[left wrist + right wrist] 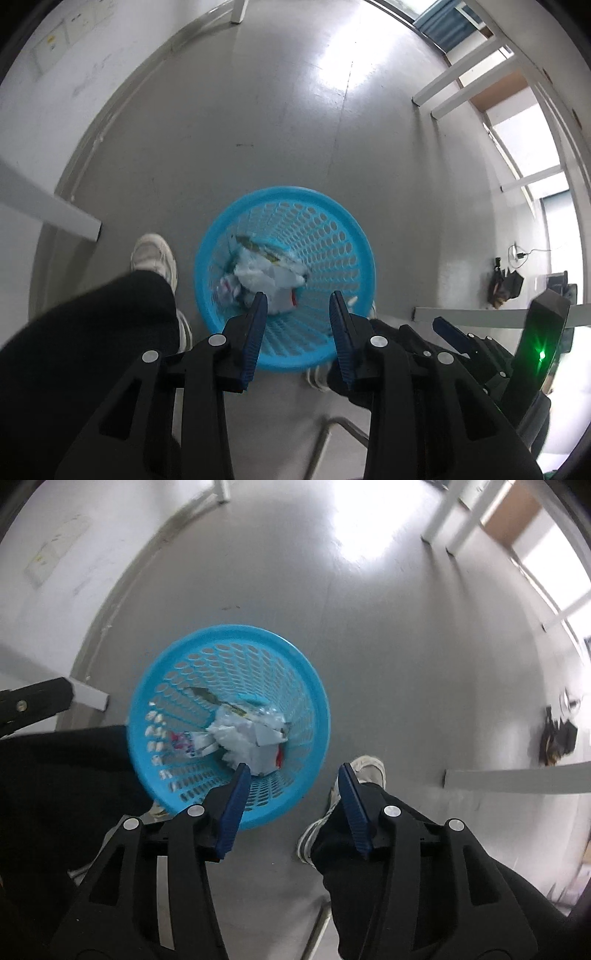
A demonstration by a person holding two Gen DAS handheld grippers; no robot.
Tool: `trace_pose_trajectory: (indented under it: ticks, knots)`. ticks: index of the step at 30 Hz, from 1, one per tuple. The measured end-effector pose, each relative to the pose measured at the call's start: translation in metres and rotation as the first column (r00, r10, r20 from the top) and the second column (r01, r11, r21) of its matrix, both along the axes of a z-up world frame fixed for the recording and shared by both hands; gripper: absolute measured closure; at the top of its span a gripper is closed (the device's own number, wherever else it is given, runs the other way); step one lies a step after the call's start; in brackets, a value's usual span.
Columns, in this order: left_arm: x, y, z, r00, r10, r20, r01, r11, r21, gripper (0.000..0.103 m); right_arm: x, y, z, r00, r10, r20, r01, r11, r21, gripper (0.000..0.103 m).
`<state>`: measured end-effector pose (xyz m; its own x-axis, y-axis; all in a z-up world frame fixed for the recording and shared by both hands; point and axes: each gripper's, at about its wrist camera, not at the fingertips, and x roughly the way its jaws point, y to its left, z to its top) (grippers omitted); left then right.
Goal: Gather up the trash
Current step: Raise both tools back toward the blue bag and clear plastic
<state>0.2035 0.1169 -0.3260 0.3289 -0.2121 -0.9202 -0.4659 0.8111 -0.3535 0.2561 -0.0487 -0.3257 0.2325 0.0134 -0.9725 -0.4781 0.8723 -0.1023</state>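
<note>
A blue perforated waste basket (332, 236) (177, 657) stands on the grey floor below both grippers. Crumpled white paper and wrappers (266, 273) (243, 738) lie in its bottom. My left gripper (298, 297) hangs above the basket's near side, open, with nothing between its blue pads. My right gripper (292, 770) is above the basket's right rim and the floor beside it, open and empty. In the left wrist view the right gripper's fingers (448, 330) show at the right.
A person's dark trouser legs (92, 332) (369, 834) and white shoes (155, 254) (369, 771) stand either side of the basket. White table legs (461, 77) (517, 779) and a wall (55, 74) ring the floor. Dark items (504, 284) lie by the right wall.
</note>
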Motion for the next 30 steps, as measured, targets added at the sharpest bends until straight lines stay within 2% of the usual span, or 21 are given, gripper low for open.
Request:
trace_pose_trajectory:
  ticks: [5, 7, 11, 17, 22, 26, 28, 30]
  knots:
    - [-0.025, -0.016, 0.031, 0.996, -0.074, 0.040, 0.069, 0.992, 0.109, 0.069, -0.023, -0.009, 0.038, 0.999, 0.012, 0.042, -0.016, 0.995, 0.094, 0.055]
    - [-0.034, -0.024, 0.047, 0.991, -0.117, 0.065, 0.105, 0.981, 0.161, 0.066, -0.036, -0.013, 0.060, 0.994, 0.033, 0.100, -0.045, 0.993, 0.112, 0.050]
    - [-0.061, -0.040, 0.076, 0.976, -0.189, 0.106, 0.161, 0.959, 0.232, 0.060, -0.061, -0.024, 0.090, 0.986, 0.056, 0.157, -0.081, 0.984, 0.160, 0.049]
    - [-0.083, -0.053, 0.110, 0.963, -0.220, 0.153, 0.170, 0.944, 0.283, 0.051, -0.093, -0.034, 0.124, 0.969, 0.083, 0.231, -0.129, 0.973, 0.191, 0.041]
    - [-0.098, -0.069, 0.141, 0.941, -0.276, 0.197, 0.196, 0.917, 0.348, 0.041, -0.111, -0.049, 0.156, 0.960, 0.090, 0.264, -0.153, 0.961, 0.231, 0.038]
    - [-0.114, -0.066, 0.164, 0.927, -0.267, 0.265, 0.164, 0.920, 0.355, 0.033, -0.123, -0.070, 0.184, 0.950, 0.058, 0.308, -0.148, 0.948, 0.280, 0.035]
    - [-0.121, -0.066, 0.171, 0.924, -0.259, 0.281, 0.149, 0.922, 0.358, 0.032, -0.130, -0.080, 0.197, 0.944, 0.035, 0.328, -0.141, 0.942, 0.304, 0.034]
    - [-0.130, -0.067, 0.177, 0.919, -0.261, 0.296, 0.145, 0.920, 0.364, 0.026, -0.135, -0.089, 0.210, 0.939, 0.016, 0.344, -0.135, 0.936, 0.326, 0.032]
